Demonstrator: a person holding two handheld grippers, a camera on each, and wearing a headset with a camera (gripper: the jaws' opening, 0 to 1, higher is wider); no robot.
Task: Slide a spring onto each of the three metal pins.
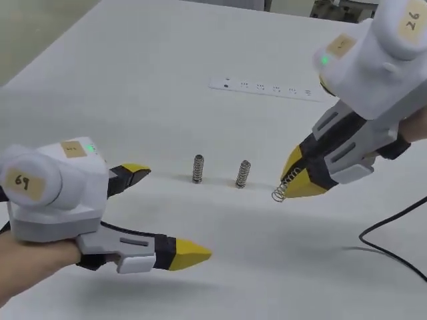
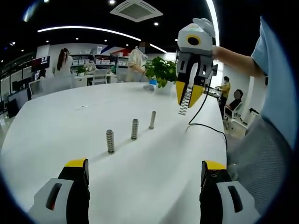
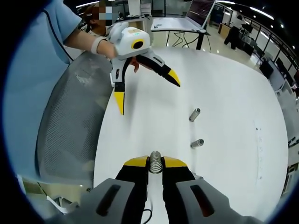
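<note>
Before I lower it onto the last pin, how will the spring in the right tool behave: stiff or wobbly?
The spring sticks out tilted from the right tool, held near one end, so its free end will probably flex and wobble. It looks thin-wired and light, likely to flick away if the grip slackens.

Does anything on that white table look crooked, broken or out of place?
Nothing broken. The left spring and middle spring sit on their pins; the third pin is bare, and the last spring sticks out tilted from the right gripper.
</note>
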